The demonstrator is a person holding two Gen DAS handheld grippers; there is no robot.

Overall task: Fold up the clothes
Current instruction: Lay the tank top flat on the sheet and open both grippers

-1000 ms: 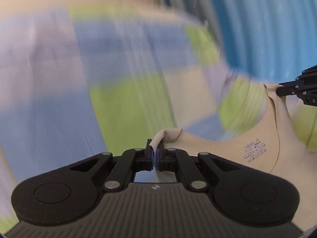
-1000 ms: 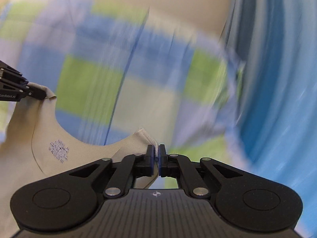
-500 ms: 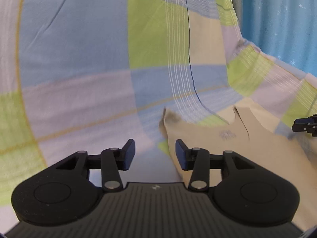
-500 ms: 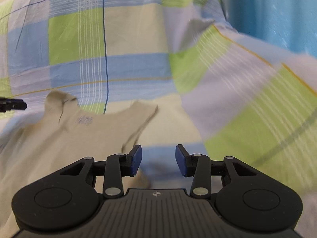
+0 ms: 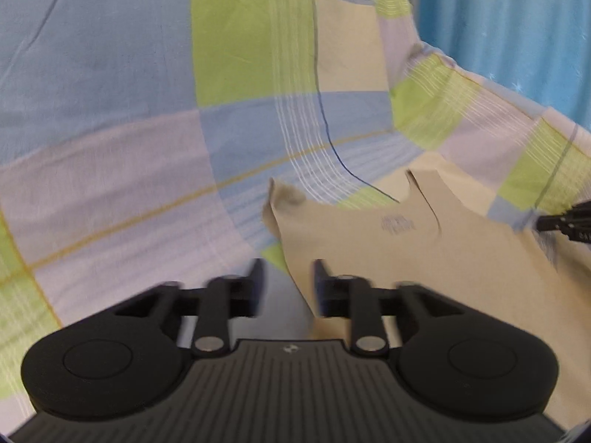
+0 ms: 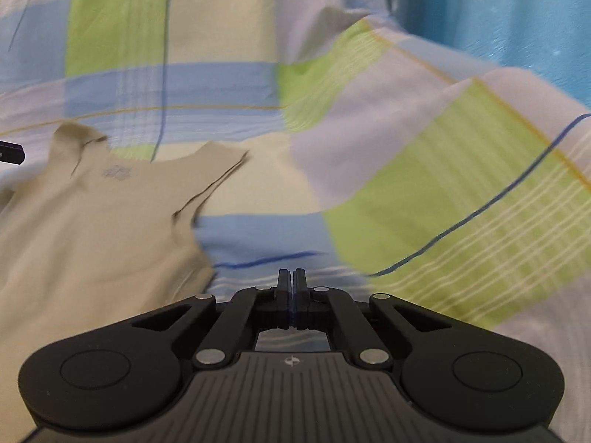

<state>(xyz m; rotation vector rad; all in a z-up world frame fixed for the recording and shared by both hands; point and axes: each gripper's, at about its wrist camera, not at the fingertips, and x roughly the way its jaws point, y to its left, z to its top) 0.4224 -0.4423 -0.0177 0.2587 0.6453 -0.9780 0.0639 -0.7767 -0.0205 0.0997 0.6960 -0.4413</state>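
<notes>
On checked sheet (image 5: 147, 170): beige top (image 5: 424, 258) flat (both claws empty)

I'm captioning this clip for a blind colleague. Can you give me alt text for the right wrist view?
A beige sleeveless top lies spread out, neckline away from the camera, on a checked blue, green and lilac sheet, at the left of the view. The right tongs fill the foreground, shut on nothing, beside the top's edge. A blue curtain hangs at upper right.
</notes>
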